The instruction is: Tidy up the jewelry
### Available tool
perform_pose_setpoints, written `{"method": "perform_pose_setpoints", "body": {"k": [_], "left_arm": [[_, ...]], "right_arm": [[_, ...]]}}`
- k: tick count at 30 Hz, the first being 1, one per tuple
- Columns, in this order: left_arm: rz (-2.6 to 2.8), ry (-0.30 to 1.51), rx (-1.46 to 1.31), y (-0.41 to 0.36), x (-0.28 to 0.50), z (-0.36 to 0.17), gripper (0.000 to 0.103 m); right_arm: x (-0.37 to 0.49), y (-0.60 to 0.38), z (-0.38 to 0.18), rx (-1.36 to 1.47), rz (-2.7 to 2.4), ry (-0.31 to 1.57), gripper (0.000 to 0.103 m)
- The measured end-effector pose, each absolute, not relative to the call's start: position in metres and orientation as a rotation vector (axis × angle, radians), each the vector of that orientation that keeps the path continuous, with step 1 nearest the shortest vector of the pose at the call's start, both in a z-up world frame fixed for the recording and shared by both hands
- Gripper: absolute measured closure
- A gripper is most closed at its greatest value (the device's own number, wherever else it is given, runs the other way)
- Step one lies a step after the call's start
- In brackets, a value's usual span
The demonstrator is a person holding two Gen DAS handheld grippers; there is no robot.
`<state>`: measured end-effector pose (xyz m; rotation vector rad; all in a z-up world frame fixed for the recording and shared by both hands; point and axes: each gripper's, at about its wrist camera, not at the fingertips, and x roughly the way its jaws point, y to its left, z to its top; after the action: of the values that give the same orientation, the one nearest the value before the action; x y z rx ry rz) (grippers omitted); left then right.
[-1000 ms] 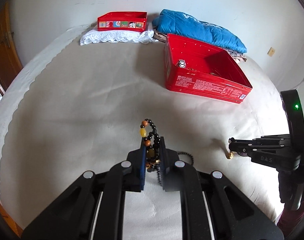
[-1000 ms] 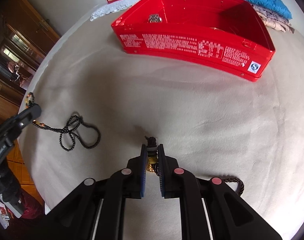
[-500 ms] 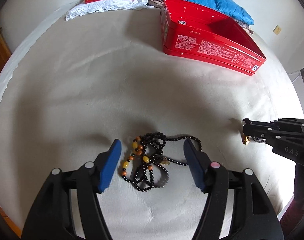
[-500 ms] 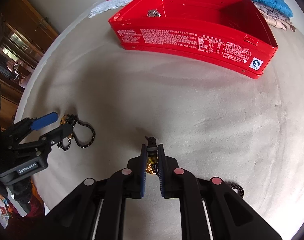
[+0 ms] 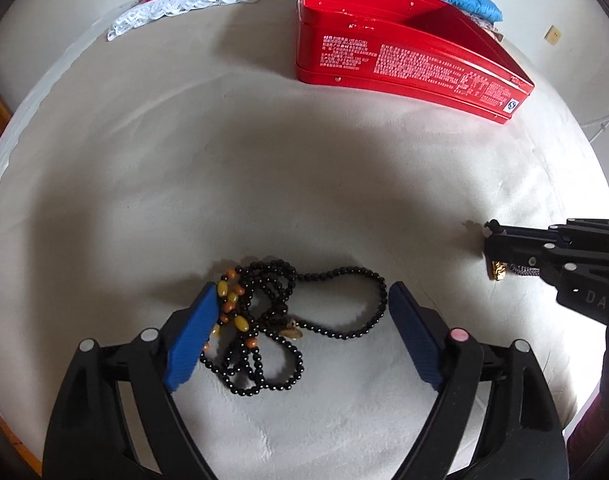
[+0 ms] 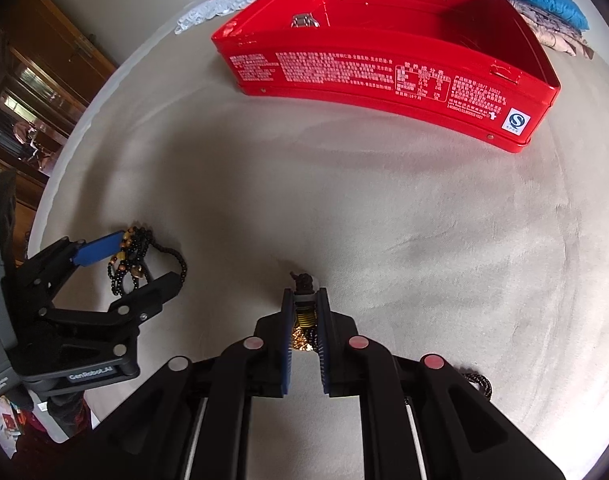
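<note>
Left gripper (image 5: 304, 328) has just spread around the bead necklace (image 5: 280, 320); only the right wrist view shows the right gripper (image 6: 304, 312) pinching a gold charm (image 6: 304, 316).

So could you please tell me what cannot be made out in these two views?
- Right wrist view: the gold piece in the right hand-held gripper is mostly covered by its pads.
- Both views: the red tin floor is hidden by its near wall.
- Left wrist view: tin print is too small.
</note>
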<state>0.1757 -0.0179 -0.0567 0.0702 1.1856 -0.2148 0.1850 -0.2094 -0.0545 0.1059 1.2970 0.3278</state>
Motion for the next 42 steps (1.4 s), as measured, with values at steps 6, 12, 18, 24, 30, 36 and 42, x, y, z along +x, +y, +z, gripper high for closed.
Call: {"method": "perform_pose_setpoints", "body": {"k": [6, 12, 18, 24, 30, 36, 42], "left_arm": [[-0.18, 1.186, 0.056, 0.0, 0.174, -0.052, 0.061], [-0.178, 1.184, 0.02, 0.014, 0.175, -0.053, 0.081], [-0.177, 1.164, 0.022, 0.012, 0.172, -0.053, 0.091], [-0.202, 1.126, -0.013, 0.016, 0.168, -0.045, 0.095], [-0.234, 1.031, -0.033, 0.014, 0.157, -0.014, 0.097], [-0.25, 0.97, -0.048, 0.014, 0.153, 0.007, 0.097], [-0.246, 0.997, -0.036, 0.014, 0.157, -0.003, 0.097]], "right_arm": [[0.185, -0.212, -0.056, 0.117, 0.326, 1.3, 0.092], [0.185, -0.211, -0.056, 0.108, 0.32, 1.301, 0.092], [0.189, -0.205, -0.06, 0.083, 0.307, 1.304, 0.092], [0.185, -0.201, -0.052, 0.063, 0.283, 1.256, 0.093], [0.181, -0.215, -0.021, 0.117, 0.297, 1.179, 0.093], [0.181, -0.226, 0.0, 0.154, 0.295, 1.134, 0.093], [0.18, -0.228, -0.008, 0.172, 0.293, 1.161, 0.093]]}}
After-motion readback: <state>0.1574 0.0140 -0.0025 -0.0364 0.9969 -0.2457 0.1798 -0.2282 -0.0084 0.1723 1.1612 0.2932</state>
